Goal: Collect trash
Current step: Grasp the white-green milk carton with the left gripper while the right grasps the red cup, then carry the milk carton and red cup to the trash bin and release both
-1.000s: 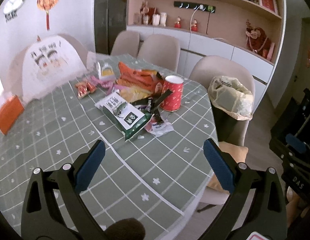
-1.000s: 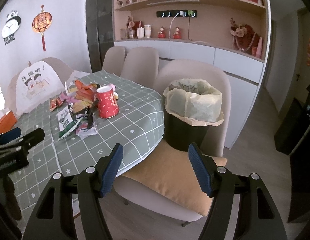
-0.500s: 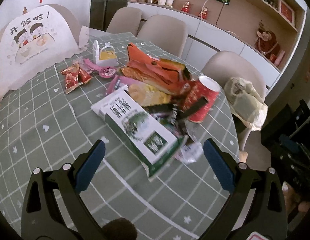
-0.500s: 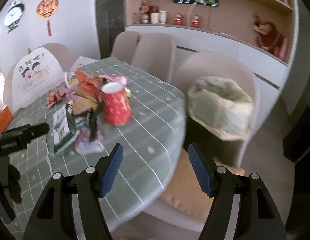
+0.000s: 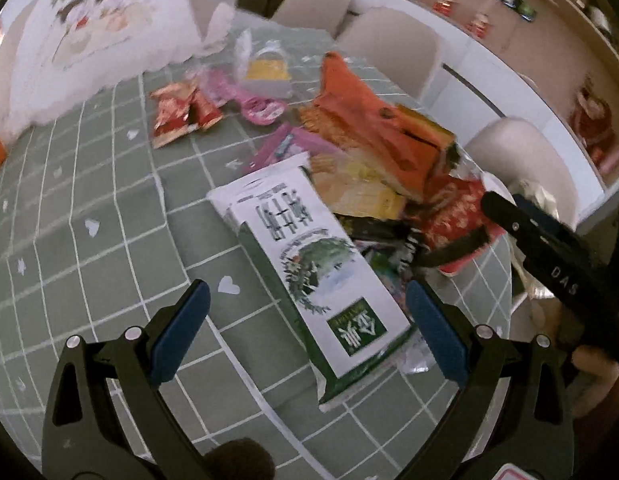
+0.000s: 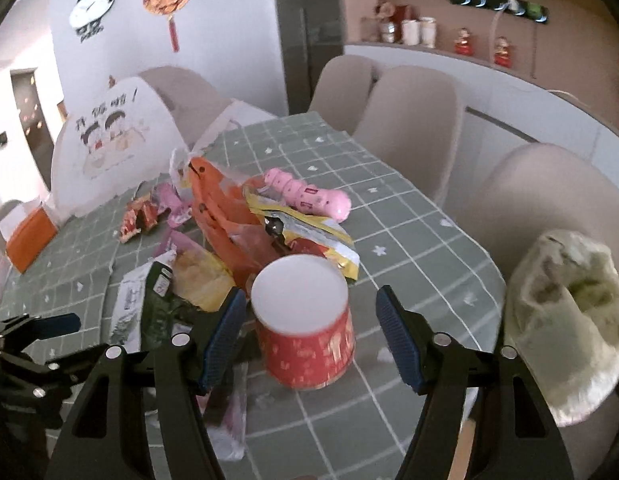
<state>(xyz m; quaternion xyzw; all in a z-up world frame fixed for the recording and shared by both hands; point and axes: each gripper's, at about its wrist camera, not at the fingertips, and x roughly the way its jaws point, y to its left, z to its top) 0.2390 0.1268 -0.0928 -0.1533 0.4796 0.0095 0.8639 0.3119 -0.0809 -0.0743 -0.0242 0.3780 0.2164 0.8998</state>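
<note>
The left gripper [image 5: 307, 326] hangs with jaws spread wide over the near end of a flat green-and-white snack bag [image 5: 313, 276] lying on the green grid-patterned tablecloth [image 5: 89, 208]. The right gripper [image 6: 309, 336] is likewise spread, its blue pads on either side of an upright red paper cup with a white lid [image 6: 305, 320], not gripping it. Crumpled orange and yellow wrappers [image 6: 225, 220] are heaped just behind, and a bin lined with a pale bag [image 6: 565, 312] stands beside the table's edge

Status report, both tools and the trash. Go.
Left tool open, over the green-and-white packet. Right tool open, straddling the red cup, not gripping. Wrappers piled behind the cup; lined bin off the table edge.
</note>
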